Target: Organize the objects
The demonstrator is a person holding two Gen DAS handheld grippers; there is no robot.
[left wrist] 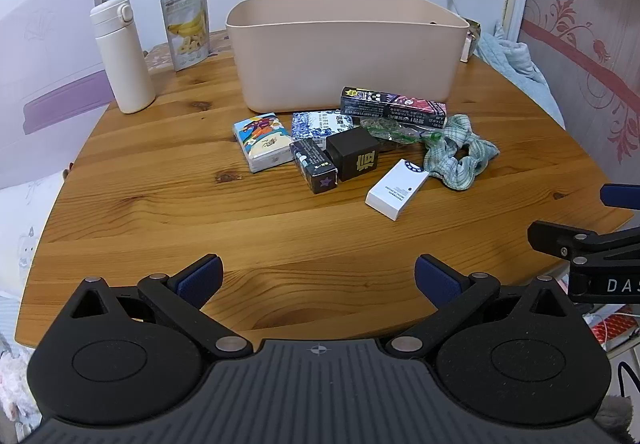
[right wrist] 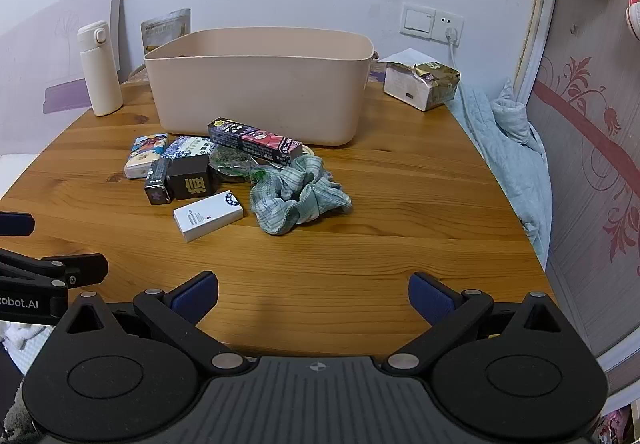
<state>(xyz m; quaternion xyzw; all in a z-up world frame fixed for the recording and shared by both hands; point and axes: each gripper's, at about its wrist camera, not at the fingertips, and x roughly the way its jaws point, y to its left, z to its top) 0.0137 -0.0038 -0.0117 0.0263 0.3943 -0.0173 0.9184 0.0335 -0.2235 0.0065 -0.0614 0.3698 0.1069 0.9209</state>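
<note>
Left wrist view: we read this as the start of the job, nothing picked yet. The beige bin stands at the far middle of the desk, and the clutter lies just in front of it, none of it visibly in the bin, though we cannot see down to its floor.

Pile, left to right:
- tissue pack
- blue-and-white pack, partly under the others
- small dark box with a star
- black cube, touching the star box
- white box, nearest to us
- long dark box, resting against the bin's front wall
- green wrapper and a checked cloth at the right end.

Left gripper: fingers wide apart, holding nothing, touching nothing, hovering over bare wood well short of the pile.

Right wrist view: right gripper likewise, fingers spread wide, empty, near edge of the desk. The white box and cloth lie closest to it.

Next move, in our judgement: reach forward to one near item, probably the white box, line the fingers across its narrow sides, close, then lift over the bin's rim. The items touch, so a careless approach may shove the neighbours.
</note>
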